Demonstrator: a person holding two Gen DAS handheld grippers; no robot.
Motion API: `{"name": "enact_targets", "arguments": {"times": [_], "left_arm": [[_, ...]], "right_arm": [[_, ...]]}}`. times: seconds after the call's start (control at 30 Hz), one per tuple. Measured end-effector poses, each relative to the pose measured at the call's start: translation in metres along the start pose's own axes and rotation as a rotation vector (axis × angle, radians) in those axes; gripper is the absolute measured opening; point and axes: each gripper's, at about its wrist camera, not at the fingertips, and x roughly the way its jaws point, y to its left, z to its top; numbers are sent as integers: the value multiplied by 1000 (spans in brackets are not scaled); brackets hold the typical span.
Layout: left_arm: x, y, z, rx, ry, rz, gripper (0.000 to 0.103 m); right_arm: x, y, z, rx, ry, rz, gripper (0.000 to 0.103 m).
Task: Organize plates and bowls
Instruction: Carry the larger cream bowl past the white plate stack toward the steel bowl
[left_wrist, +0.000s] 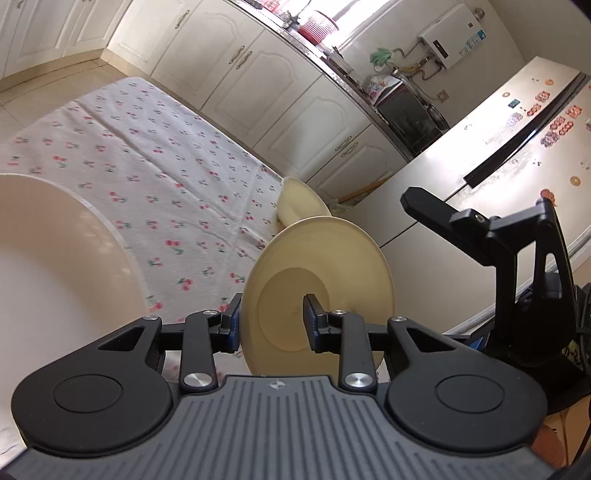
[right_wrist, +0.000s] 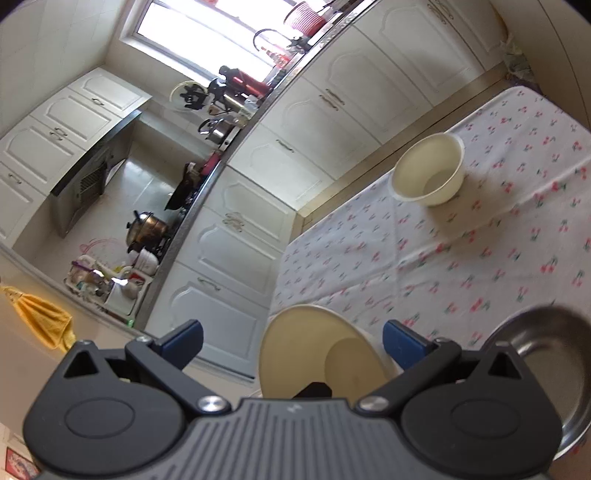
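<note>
Left gripper (left_wrist: 273, 325) pads pinch rim of yellow plate (left_wrist: 325, 280), jaws narrow, easing closer; plate held on edge, face turned right, clear of cloth. Right gripper (right_wrist: 291, 343) jaws wide, nothing held (same plate sits just below, between fingers). Cream bowl (right_wrist: 428, 173) lies ahead on cherry tablecloth (right_wrist: 461, 258), well apart; steel bowl (right_wrist: 546, 354) beside right finger. Left hand carries load.

A plate (left_wrist: 317, 291) stands on edge between the left gripper's (left_wrist: 273, 325) fingers, above the near part of the table (left_wrist: 155, 166) — a bowl (left_wrist: 301, 201) sits behind it near the far edge. In the right wrist view a metal bowl (right_wrist: 546, 373) lies right of the plate — cabinets (right_wrist: 258, 206) run beyond the table.
</note>
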Motion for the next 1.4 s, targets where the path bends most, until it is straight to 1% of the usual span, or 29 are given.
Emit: {"name": "enact_targets", "arguments": {"times": [0.27, 0.5, 0.67, 0.8, 1.03, 1.1, 1.23, 1.27, 1.4], "left_arm": [[-50, 30, 5, -32, -42, 41, 33], [-83, 65, 9, -69, -79, 89, 34], [-88, 84, 4, -105, -64, 126, 34], [-83, 93, 3, -123, -41, 134, 34], [-75, 103, 5, -142, -4, 134, 34], [-83, 114, 4, -147, 5, 133, 34], [-83, 114, 4, -139, 4, 135, 34], [-84, 114, 9, -139, 4, 136, 34], [-86, 115, 6, -135, 2, 137, 34]], "right_arm": [[13, 35, -39, -9, 36, 70, 103], [40, 63, -72, -21, 86, 123, 103], [62, 68, -92, -8, 126, 109, 103], [72, 68, -101, -7, 135, 83, 103], [79, 62, -107, 13, 141, 51, 103], [81, 60, -107, 19, 144, 44, 103], [83, 61, -110, 10, 143, 37, 103], [83, 62, -110, 7, 142, 38, 103], [84, 64, -111, -4, 139, 36, 103]]}}
